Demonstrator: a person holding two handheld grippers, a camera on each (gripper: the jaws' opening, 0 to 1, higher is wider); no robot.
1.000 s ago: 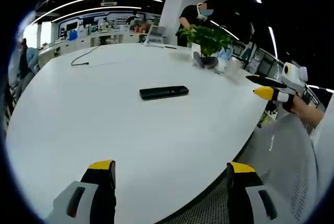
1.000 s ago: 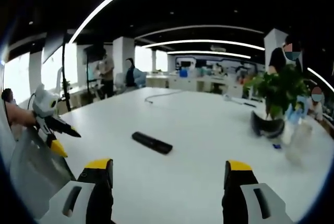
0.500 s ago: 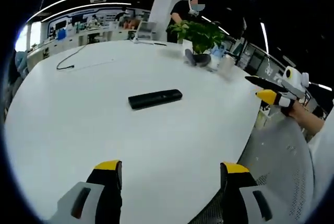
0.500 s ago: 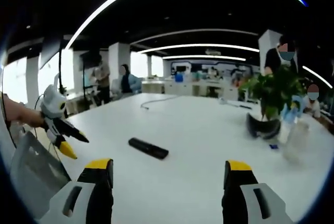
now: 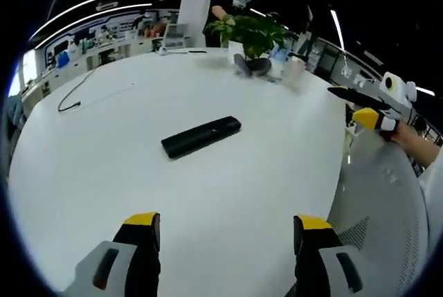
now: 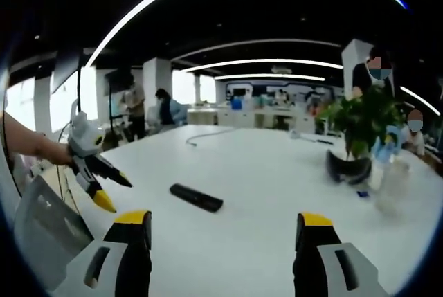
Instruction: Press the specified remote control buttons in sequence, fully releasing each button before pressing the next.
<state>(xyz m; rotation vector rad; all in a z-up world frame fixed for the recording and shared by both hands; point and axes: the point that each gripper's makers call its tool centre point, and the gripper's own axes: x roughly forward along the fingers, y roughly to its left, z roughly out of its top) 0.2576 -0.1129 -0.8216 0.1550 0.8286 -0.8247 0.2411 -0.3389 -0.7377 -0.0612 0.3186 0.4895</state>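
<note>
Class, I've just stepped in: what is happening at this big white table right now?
A person holds a two-jaw tool in each hand over a large white table. A black remote control lies flat on it, untouched. Both the left tool and the right tool are open, empty and short of the remote, so no button is being pressed. A potted plant stands further along the table, and a thin cable lies near the far edge.
</note>
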